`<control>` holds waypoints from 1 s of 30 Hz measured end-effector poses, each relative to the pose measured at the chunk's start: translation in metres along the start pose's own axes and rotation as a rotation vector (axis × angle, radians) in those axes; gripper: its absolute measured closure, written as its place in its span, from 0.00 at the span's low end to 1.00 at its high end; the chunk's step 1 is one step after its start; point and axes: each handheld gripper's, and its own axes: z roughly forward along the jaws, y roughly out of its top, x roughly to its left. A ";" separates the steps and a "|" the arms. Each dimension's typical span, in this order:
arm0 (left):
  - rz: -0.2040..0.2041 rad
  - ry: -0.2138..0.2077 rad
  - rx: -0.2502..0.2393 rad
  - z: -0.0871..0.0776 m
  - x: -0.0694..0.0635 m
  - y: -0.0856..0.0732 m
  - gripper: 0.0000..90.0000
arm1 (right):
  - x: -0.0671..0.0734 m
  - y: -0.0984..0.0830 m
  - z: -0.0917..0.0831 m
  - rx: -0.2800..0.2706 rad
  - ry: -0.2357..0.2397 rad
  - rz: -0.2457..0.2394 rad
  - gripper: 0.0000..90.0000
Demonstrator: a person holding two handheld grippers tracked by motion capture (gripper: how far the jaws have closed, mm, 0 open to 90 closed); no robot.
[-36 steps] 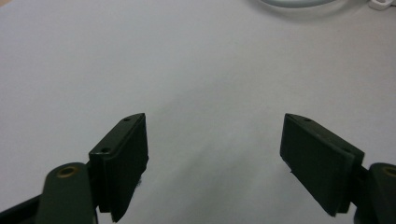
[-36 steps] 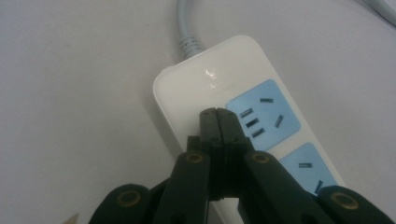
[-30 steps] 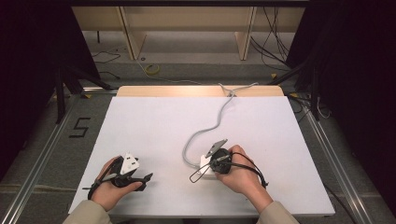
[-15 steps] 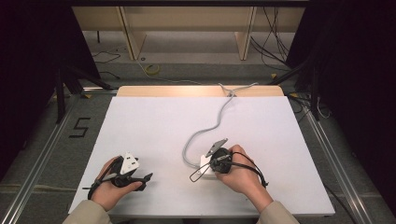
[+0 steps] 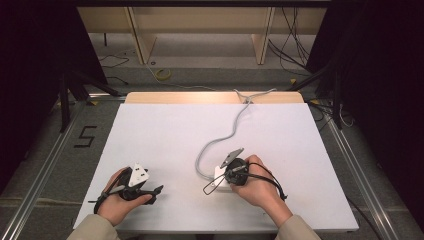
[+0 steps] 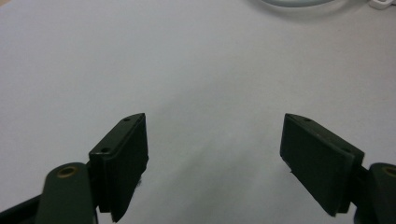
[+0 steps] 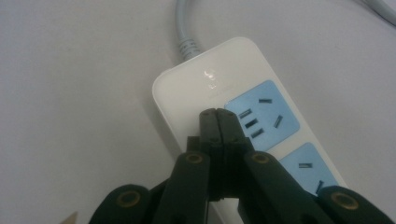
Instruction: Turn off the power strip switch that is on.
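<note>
Covering part of the power strip (image 7: pixel 219 93), the right claw (image 7: pixel 218 114) sits pinched together; left claw (image 6: pixel 212 154) gapes wide over bare bench (image 5: pixel 165 135).

The flat table top (image 5: pixel 165 135) is white, with a pale wood strip at its 12 o'clock edge; the plastic power strip (image 7: pixel 224 88) is white with light blue squares around its dark slots; its round cable (image 5: pixel 227 132) is grey; the jaws of both grippers are black; the sleeves are tan.
</note>
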 end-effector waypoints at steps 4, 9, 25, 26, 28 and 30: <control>0.000 0.000 0.001 0.000 0.000 0.000 0.26 | 0.000 0.000 0.000 0.000 0.002 0.001 1.00; 0.002 -0.001 0.002 0.000 0.000 0.000 0.26 | 0.000 0.001 -0.003 -0.022 -0.001 0.019 1.00; 0.004 -0.002 0.003 0.000 0.000 0.000 0.26 | -0.004 -0.004 -0.009 -0.074 -0.027 0.019 1.00; 0.004 -0.002 0.003 0.000 0.000 0.000 0.26 | -0.004 -0.004 -0.009 -0.080 -0.028 0.025 1.00; 0.003 -0.002 0.003 0.000 0.000 0.000 0.26 | -0.005 -0.006 -0.010 -0.080 -0.030 0.027 1.00; 0.004 -0.002 0.004 0.000 0.000 -0.001 0.26 | -0.007 -0.008 -0.011 -0.087 -0.028 0.026 1.00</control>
